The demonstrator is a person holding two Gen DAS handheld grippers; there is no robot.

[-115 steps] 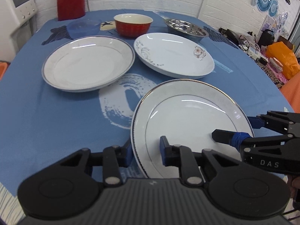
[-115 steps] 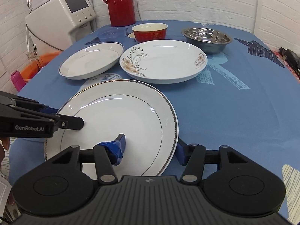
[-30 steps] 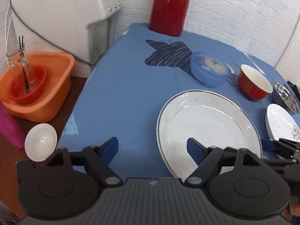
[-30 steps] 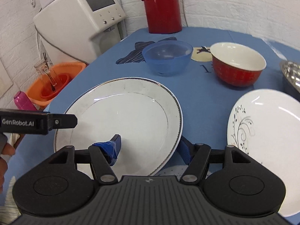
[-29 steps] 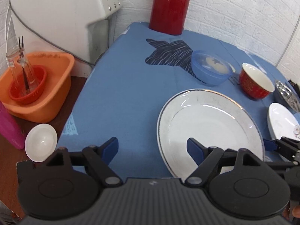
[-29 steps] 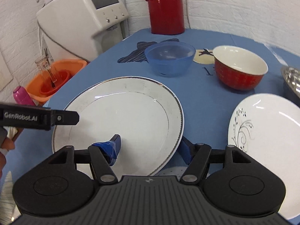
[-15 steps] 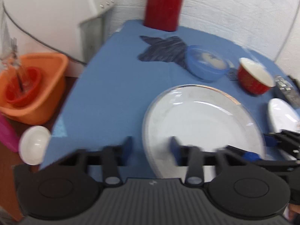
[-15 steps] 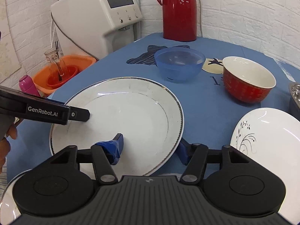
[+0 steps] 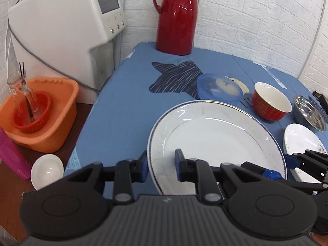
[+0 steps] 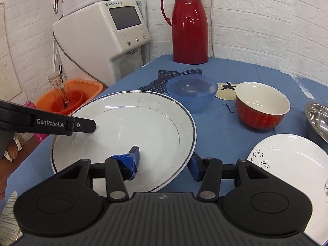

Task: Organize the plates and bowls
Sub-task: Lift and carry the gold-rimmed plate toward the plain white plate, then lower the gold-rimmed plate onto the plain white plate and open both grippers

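A large white plate (image 9: 215, 139) with a dotted grey-blue rim is held at two sides over the blue tablecloth (image 9: 127, 102). My left gripper (image 9: 161, 161) is shut on its near-left rim, one blue pad above and one below. My right gripper (image 10: 164, 161) is shut on the plate's (image 10: 133, 123) near-right rim, with the taped finger on top. In that right wrist view the plate's far rim overlaps the blue bowl (image 10: 191, 94). A red bowl (image 10: 262, 106), a steel bowl (image 9: 309, 112) and a floral plate (image 10: 291, 164) stand to the right.
A red thermos (image 10: 189, 24) stands at the table's back edge. Left of the table are a white appliance (image 9: 67, 26), an orange basin (image 9: 45, 110) holding a glass, a pink bottle (image 9: 10, 153) and a small white dish (image 9: 47, 170). A hand (image 10: 8, 157) holds the left gripper.
My left gripper, open beside the plate a second ago, has shut on its rim. Both views have risen and tilted up, and the plate looms larger.
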